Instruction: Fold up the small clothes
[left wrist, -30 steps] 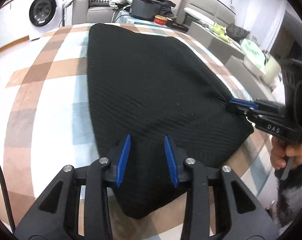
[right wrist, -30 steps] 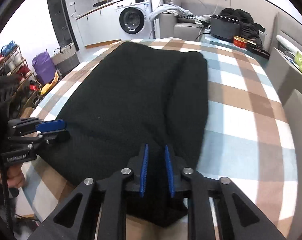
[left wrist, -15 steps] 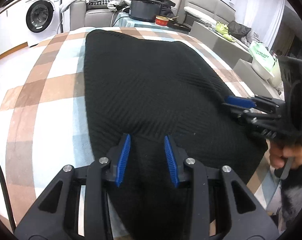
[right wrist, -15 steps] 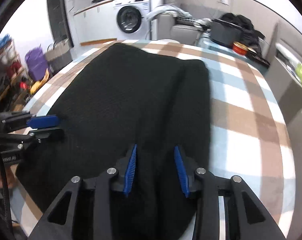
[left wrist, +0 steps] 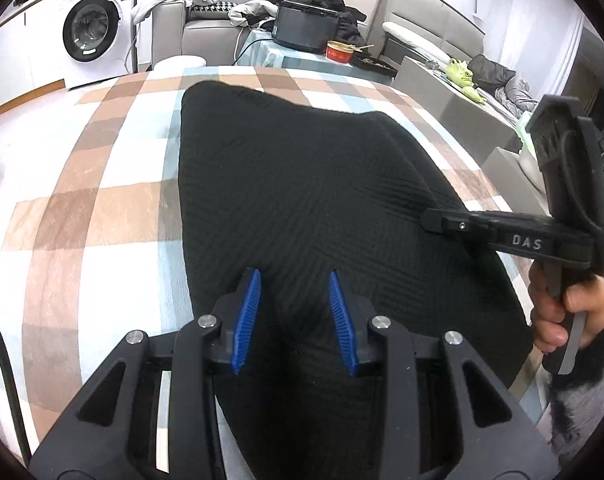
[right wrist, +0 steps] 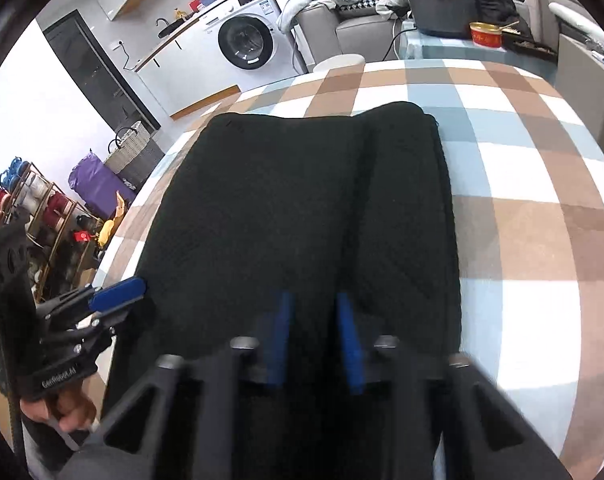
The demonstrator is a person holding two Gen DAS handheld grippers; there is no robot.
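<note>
Your table (left wrist: pixel 101 208) wears a checked cloth of brown, white and pale blue, and the black knit garment (left wrist: pixel 302 200) covers most of its middle, running from the near edge well toward the far edge. It lies flat, with a lengthwise ridge along its right side (probably a part already folded over, though the dark knit hides the layers).

Expect it to handle soft and limp: light, ribbed, a little grippy, not fragile. It will sag and stretch if you lift it by one point, so take it at the near corners or along the near hem, pinching all layers together.

Your left claw (left wrist: pixel 295 316) sits over the garment's near end, toward the left side, its blue pads clearly apart with nothing between them but the cloth lying below. Your right claw (right wrist: pixel 314 340) hovers over the near end toward the right side, beside the ridge; it is blurred, yet its pads also stand apart and clamp nothing. From the left camera the right claw reaches in over the garment's right edge, and whether it touches the fabric cannot be told.
</note>
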